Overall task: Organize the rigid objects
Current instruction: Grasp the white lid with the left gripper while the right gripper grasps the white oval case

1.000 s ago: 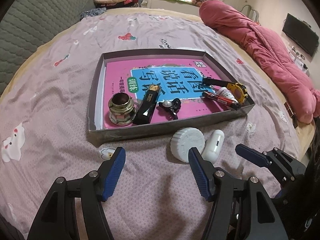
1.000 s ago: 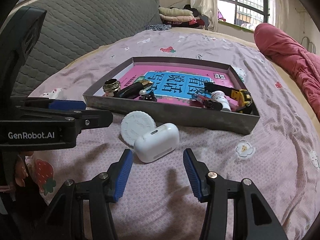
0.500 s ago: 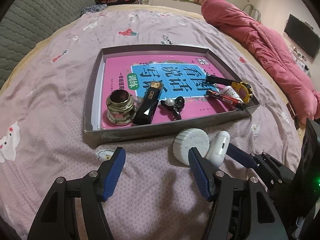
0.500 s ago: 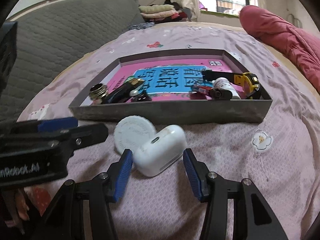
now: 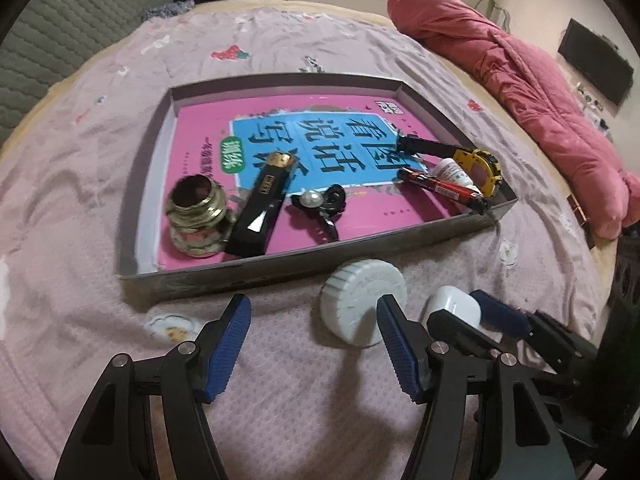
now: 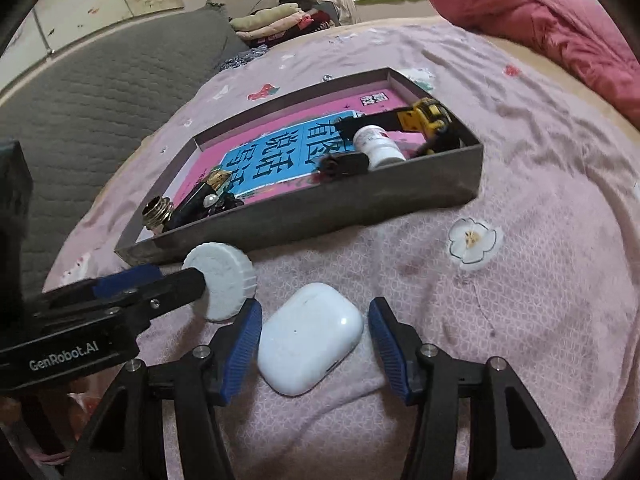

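Two white things are lying on the pink bedspread (image 6: 540,240) before the grey tray (image 6: 360,204): a ribbed round lid (image 6: 224,276) and an earbud case (image 6: 310,338). The right gripper (image 6: 315,344) is opening its jaws around the case, pads clear. The left gripper (image 5: 314,342) is hovering wide open, empty, beside the lid.

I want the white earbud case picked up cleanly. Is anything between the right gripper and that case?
Nothing visible. The right gripper has its opening jaws on either side of the white earbud case, with no pad pressing on it. The white round lid lies beside the case, outside the jaws, with the left gripper's finger over it.
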Motion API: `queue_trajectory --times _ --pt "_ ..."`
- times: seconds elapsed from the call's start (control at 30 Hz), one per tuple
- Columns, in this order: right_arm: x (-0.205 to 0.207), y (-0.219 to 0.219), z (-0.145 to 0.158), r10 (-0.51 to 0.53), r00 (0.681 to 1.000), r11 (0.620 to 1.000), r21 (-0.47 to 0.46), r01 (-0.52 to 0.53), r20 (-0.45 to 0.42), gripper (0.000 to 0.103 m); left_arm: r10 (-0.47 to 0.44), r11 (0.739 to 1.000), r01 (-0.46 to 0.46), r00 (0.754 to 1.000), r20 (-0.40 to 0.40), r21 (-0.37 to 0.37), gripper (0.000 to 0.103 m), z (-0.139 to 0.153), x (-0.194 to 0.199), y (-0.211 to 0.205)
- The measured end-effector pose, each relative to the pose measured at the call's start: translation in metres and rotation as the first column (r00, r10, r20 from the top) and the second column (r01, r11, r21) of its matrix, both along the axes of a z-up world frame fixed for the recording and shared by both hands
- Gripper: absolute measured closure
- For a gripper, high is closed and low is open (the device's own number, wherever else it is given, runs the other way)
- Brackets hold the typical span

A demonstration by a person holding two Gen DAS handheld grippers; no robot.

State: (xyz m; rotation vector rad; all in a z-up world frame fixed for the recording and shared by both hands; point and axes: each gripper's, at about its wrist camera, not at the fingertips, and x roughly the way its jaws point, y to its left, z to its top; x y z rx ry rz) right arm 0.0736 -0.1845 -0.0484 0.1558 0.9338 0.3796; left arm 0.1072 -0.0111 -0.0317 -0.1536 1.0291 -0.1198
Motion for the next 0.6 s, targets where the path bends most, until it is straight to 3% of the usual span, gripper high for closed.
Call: queue_trajectory --times 0.27,0.43,0.6 --pt "0.006 -0.007 -0.006 0.021 0.996 0.996 0.091 -0.013 -0.087 0.048 -0.058 0.992 0.053 0.998 -0.036 -0.116 0.039 -0.013 0.012 -0.002" --pt "0.005 -0.016 -0.007 0.041 0.985 0.991 0.131 -0.019 -0.165 0.05 -0.131 0.99 0.128 0.99 -0.046 -0.063 0.041 -0.018 0.018 -0.019" --pt "0.004 -0.039 -0.015 0.025 0.966 0.954 0.296 0.054 -0.257 0.051 -0.152 0.987 0.15 0.988 -0.04 -0.066 0.045 -0.018 0.021 -0.021"
